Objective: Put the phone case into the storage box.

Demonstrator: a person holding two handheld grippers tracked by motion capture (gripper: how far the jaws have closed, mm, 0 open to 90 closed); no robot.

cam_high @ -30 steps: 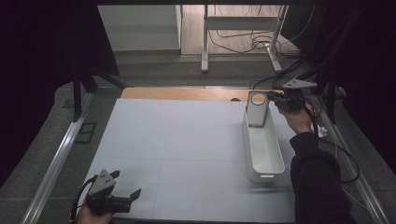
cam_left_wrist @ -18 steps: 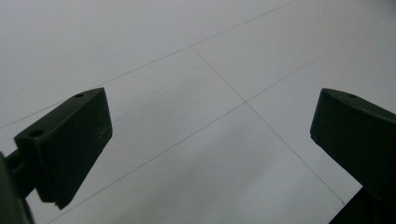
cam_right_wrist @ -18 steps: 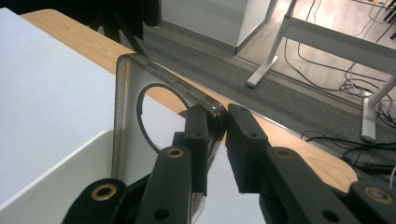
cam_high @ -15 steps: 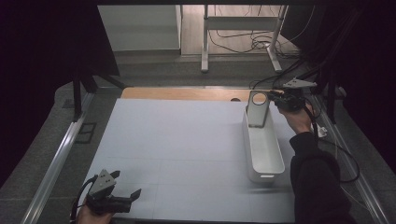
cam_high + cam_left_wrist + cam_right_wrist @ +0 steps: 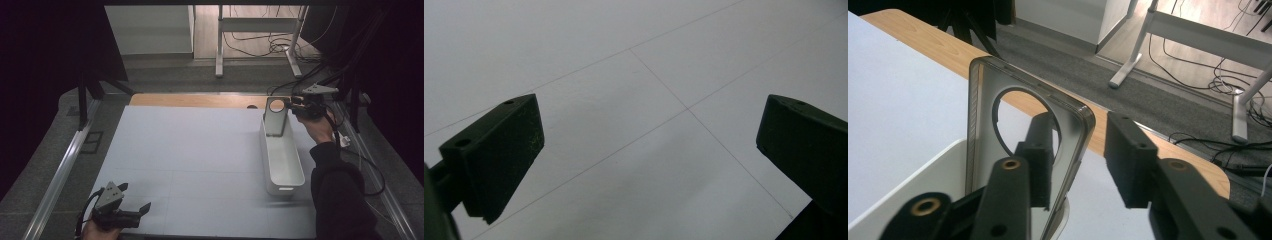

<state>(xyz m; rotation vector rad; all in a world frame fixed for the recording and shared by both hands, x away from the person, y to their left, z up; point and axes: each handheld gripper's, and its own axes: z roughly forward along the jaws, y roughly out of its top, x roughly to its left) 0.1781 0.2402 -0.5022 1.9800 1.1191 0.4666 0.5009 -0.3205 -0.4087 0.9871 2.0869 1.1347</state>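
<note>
The right hand-held gripper has just been opening its jaws; the left hand-held gripper rests with jaws apart.

Phone case upright in bin's far end (table's right) — left claw near-left.

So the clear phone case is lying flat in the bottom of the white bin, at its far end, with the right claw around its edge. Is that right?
Not quite. The clear phone case stands upright at the far end of the white bin, leaning on its end wall, not lying flat; the high view shows this. The right claw is around its edge, and its jaws have just been opening.
</note>
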